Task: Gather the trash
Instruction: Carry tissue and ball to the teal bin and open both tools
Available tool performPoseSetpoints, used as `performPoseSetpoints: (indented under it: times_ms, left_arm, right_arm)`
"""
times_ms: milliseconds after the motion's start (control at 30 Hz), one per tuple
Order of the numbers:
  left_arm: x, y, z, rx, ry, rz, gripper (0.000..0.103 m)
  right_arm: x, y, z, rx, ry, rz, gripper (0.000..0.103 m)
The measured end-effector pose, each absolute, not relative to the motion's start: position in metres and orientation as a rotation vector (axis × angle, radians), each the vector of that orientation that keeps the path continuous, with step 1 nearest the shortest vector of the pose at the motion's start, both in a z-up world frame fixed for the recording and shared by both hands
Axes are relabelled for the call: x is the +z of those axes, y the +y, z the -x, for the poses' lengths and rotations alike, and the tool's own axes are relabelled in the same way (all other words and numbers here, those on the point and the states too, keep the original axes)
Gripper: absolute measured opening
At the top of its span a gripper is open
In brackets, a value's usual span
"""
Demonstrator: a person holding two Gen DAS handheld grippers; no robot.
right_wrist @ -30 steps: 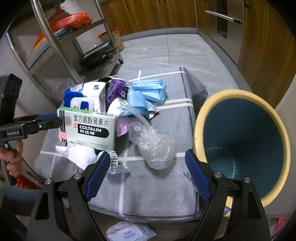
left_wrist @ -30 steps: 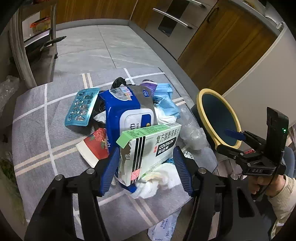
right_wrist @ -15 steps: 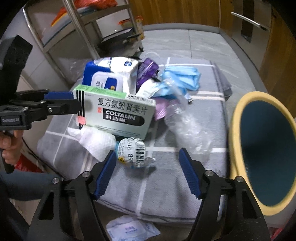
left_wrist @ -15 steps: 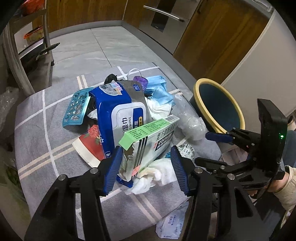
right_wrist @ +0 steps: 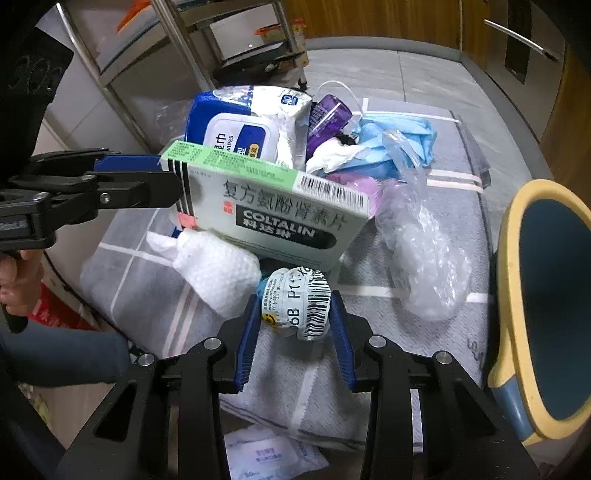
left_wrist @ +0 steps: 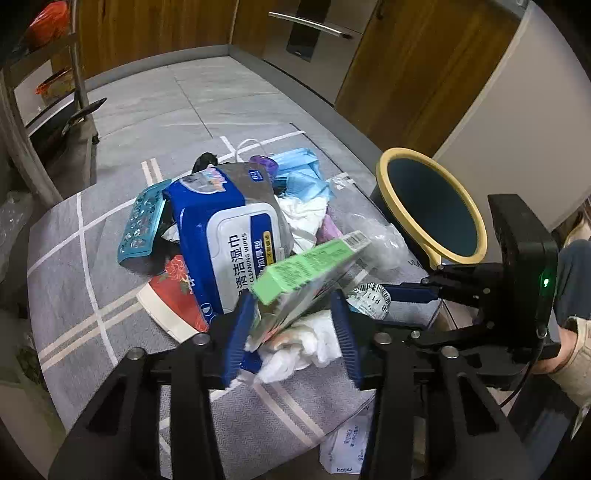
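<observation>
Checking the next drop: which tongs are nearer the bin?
Right. The right tongs pinch a crumpled wrapper beside the bin; the left tongs, gripping the medicine box, sit farther away.

home kitchen: wooden cabinets, built-in steel appliance with bar handle, grey tiled floor, metal rack holding a pan, striped grey mat.

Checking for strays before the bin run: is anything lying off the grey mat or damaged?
Yes. A white sachet lies on the floor past the grey mat's near edge. The green-and-white medicine box in the left claw has a torn end.
</observation>
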State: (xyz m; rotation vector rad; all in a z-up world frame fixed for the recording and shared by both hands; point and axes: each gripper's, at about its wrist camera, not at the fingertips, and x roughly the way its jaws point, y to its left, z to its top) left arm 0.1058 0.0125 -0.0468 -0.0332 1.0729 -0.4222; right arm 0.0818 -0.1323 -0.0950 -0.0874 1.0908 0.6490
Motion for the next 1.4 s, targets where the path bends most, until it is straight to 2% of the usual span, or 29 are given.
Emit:
performPoseSetpoints:
  times_ms: [333,700,967,1000,1067,1400]
  left_arm:
    - [-0.045,0.003,-0.1,-0.465,1.074,-0.051,0.037]
    - [-0.039,-0.01,-0.103,-0.421,1.02,-0.321,0.039]
    - [-0.028,-0.008,-0.106,-0.414,1.011,-0.295,0.041]
    - [-0.028,-0.01,-0.101,-0.428,1.01,-0.297,0.045]
    - [-0.033,-0.017,-0.09,-0.457,1.017,-0.304,0.05]
    - [-0.099,-0.067,-0.057,-0.561,1.152,-0.424,0.05]
  right_arm:
    - [-0.091,-0.147,-0.081,0.642,1.087,0.048,0.039]
    - [-0.092,-0.15,-0.083,0.632,1.096,0.017,0.039]
    - [-0.082,-0.164,-0.079,0.619,1.066,-0.014,0.039]
    - [-0.081,-0.166,-0.079,0.616,1.063,-0.02,0.039]
    - [-0.08,-0.17,-0.079,0.61,1.06,-0.029,0.039]
    - [-0.078,-0.172,-0.078,0.615,1.054,-0.033,0.039]
